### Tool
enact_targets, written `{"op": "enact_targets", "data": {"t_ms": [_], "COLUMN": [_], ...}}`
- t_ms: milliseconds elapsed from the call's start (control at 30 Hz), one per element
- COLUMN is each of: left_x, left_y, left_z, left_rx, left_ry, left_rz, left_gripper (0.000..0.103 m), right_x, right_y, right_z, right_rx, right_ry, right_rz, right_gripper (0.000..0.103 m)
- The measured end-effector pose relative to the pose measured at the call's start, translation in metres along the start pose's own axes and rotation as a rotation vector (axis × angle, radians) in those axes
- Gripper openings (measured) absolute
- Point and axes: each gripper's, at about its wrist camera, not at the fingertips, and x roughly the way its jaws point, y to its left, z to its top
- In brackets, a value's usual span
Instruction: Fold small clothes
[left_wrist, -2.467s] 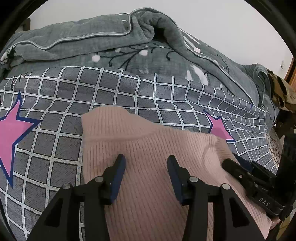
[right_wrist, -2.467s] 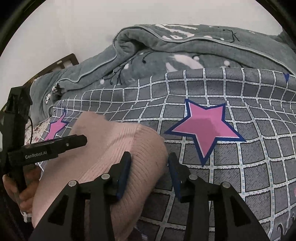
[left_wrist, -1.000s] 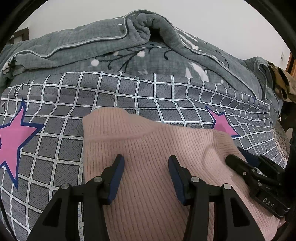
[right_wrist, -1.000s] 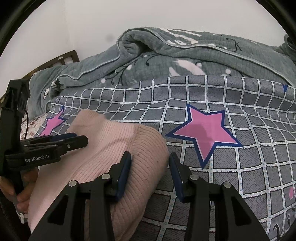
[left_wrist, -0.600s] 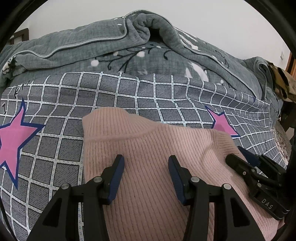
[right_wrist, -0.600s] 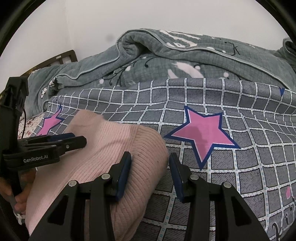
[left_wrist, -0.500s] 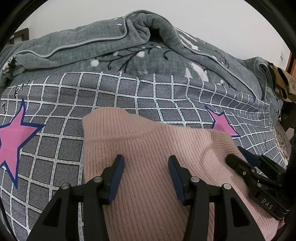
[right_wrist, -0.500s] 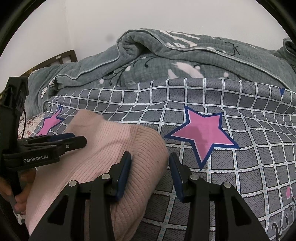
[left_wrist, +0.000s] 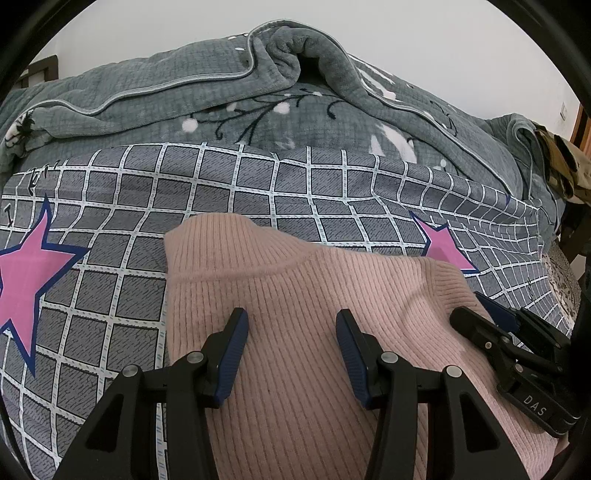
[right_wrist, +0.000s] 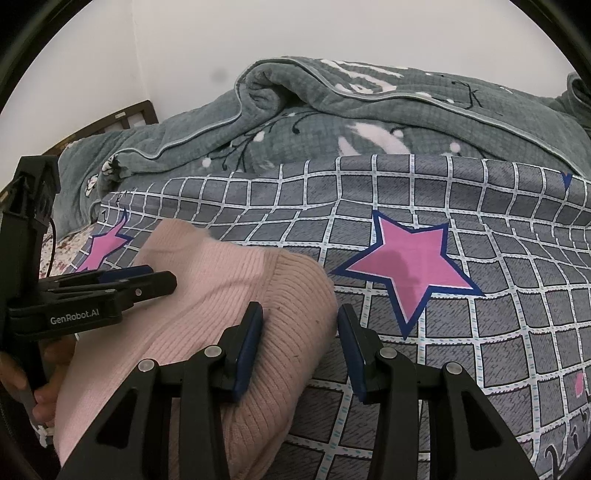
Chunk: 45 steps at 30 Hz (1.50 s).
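A pink ribbed knit sweater (left_wrist: 295, 295) lies folded on a grey checked bedsheet (left_wrist: 258, 184) with pink stars. My left gripper (left_wrist: 291, 325) is open, its blue-padded fingers hovering over the sweater's middle. My right gripper (right_wrist: 299, 325) is open over the sweater's right edge (right_wrist: 295, 295), one finger over the knit, the other over the sheet. The right gripper also shows at the right of the left wrist view (left_wrist: 480, 314), and the left gripper shows at the left of the right wrist view (right_wrist: 147, 278).
A rumpled grey-green blanket (left_wrist: 240, 99) is piled along the far side of the bed, against a white wall. A wooden headboard (right_wrist: 122, 118) shows at far left. Olive fabric (left_wrist: 561, 162) hangs at the far right.
Nothing has visibly changed in the last second. Compared with 2.5 s ago both views have shifted slightly; the sweater lies the same and both grippers stay open.
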Motion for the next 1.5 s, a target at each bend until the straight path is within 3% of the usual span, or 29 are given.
{"op": "enact_targets", "data": {"t_ms": [633,767,933,1133,1300,1400,1500], "left_x": [-0.001,-0.007,-0.013,-0.009,-0.008,-0.010,-0.010], "left_y": [0.000,0.007,0.019,0.019,0.030,0.036,0.042], "left_z": [0.000,0.001,0.001,0.002,0.002,0.003,0.003], "left_rx": [-0.006,-0.057,-0.133,-0.129,-0.177,-0.212,-0.236], "left_ry": [-0.005,-0.037,-0.066,-0.045,-0.040,-0.058,-0.071], "left_rz": [-0.006,-0.031,0.022,0.079,0.046,0.047,0.073], "left_gripper": [0.047,0.047,0.047,0.047,0.047,0.047,0.047], "right_x": [0.000,-0.004,-0.008,-0.018,-0.015,-0.009,0.002], "right_y": [-0.001,0.001,-0.002,-0.007,-0.012,-0.011,-0.011], "right_z": [0.000,0.001,0.002,0.003,0.003,0.002,0.001], "right_rx": [0.002,0.006,0.022,0.041,0.056,0.059,0.076], "right_ry": [-0.004,-0.017,-0.034,-0.058,-0.035,-0.008,0.033], "right_rz": [0.001,-0.002,-0.018,-0.063,-0.035,0.008,0.047], "right_gripper": [0.042,0.042,0.042,0.045,0.046,0.039,0.038]}}
